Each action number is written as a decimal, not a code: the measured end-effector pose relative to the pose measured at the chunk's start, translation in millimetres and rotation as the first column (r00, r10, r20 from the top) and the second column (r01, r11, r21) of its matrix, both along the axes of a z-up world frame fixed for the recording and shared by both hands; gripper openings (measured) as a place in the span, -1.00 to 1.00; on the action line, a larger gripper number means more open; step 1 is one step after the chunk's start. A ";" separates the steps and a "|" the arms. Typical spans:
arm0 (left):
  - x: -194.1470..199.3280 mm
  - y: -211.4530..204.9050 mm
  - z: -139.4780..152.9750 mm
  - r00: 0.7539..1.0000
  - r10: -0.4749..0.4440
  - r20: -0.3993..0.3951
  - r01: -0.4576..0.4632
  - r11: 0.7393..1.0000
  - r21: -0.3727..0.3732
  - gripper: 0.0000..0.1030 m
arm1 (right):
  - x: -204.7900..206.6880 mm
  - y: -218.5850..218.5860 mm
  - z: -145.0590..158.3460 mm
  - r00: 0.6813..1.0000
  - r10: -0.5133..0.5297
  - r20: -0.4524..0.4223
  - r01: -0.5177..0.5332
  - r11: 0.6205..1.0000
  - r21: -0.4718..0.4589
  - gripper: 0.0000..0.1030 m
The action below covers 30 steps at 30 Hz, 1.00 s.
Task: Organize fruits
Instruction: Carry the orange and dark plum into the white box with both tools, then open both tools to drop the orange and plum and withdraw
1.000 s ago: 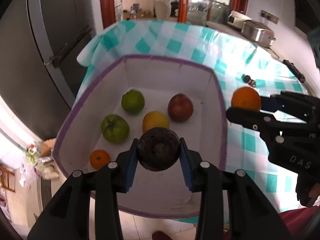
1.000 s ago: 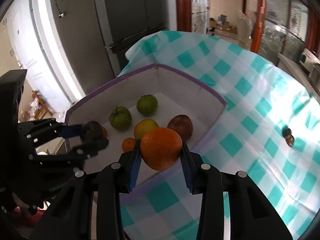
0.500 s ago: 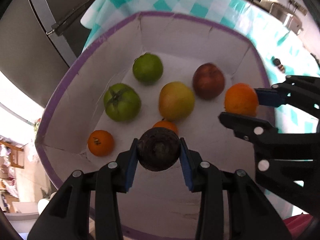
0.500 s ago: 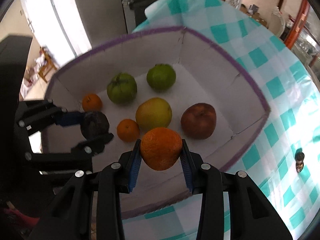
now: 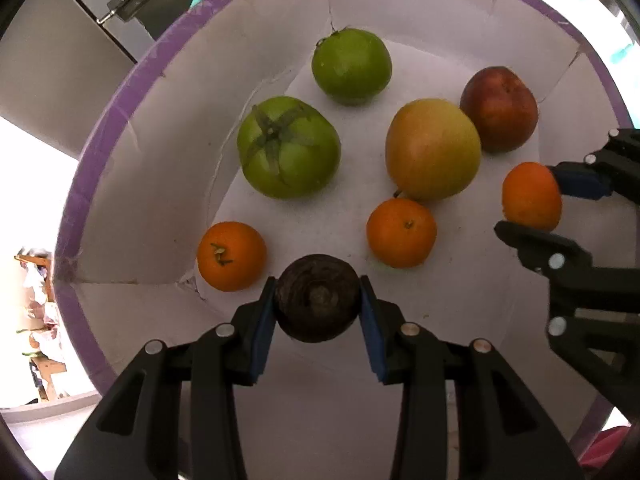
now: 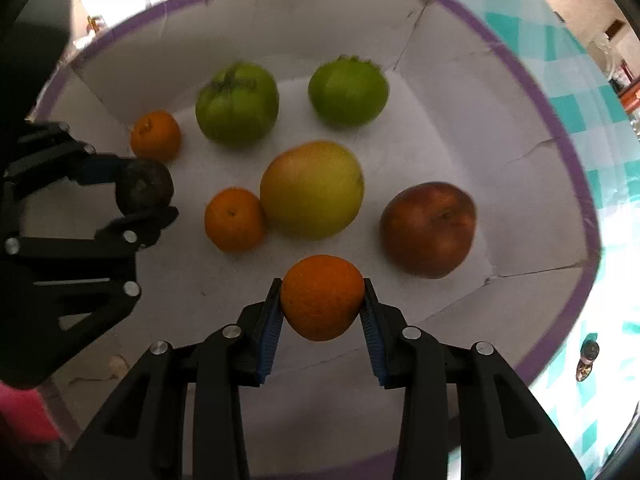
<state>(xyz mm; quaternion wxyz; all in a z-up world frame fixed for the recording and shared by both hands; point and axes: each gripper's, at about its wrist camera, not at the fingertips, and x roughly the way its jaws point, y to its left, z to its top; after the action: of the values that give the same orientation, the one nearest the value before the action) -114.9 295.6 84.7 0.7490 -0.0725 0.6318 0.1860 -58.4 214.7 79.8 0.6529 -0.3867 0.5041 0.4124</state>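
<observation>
My left gripper [image 5: 318, 306] is shut on a dark purple fruit [image 5: 317, 297] and holds it low inside the white box with a purple rim [image 5: 120, 96], near its front left. My right gripper [image 6: 322, 304] is shut on an orange [image 6: 322, 297] inside the box at its front right; it also shows in the left wrist view [image 5: 531, 196]. On the box floor lie a green tomato [image 5: 289, 146], a green citrus [image 5: 351, 65], a yellow mango-like fruit [image 5: 433, 149], a dark red apple [image 5: 499, 108] and two small tangerines [image 5: 231, 255] [image 5: 401, 233].
The box stands on a table with a teal and white checked cloth [image 6: 616, 216]. A small dark object [image 6: 587, 360] lies on the cloth to the right of the box. A grey fridge door [image 5: 60, 60] stands behind the box on the left.
Both grippers have moved forward and down into the box with their fruits still held. The fruits on the box floor have not moved.
</observation>
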 end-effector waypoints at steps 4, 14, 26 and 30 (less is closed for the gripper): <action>1.5 5.0 -1.6 1.000 0.004 -0.003 -0.004 1.000 -0.009 -0.23 | 0.3 2.7 -7.1 1.000 -0.006 -0.005 0.006 1.000 -0.028 -0.27; 12.1 12.7 -9.2 1.000 -0.012 -0.002 0.012 0.999 -0.035 -0.16 | 4.8 5.7 -11.7 0.999 -0.027 0.022 0.028 0.999 -0.038 -0.22; 10.7 13.2 12.4 0.996 -0.044 0.072 0.050 0.995 -0.086 0.43 | -12.3 1.2 18.1 0.983 -0.036 0.181 0.045 0.998 -0.043 0.15; 1.9 20.8 44.2 0.981 0.033 0.193 -0.010 0.993 -0.115 0.65 | -21.5 -20.0 57.1 0.956 -0.113 0.272 0.097 0.993 0.071 0.34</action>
<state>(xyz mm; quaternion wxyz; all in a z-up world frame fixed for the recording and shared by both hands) -113.0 316.5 128.9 0.7998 -0.1397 0.5642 0.1500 -79.9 194.7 136.9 0.7485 -0.3942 0.4161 0.3334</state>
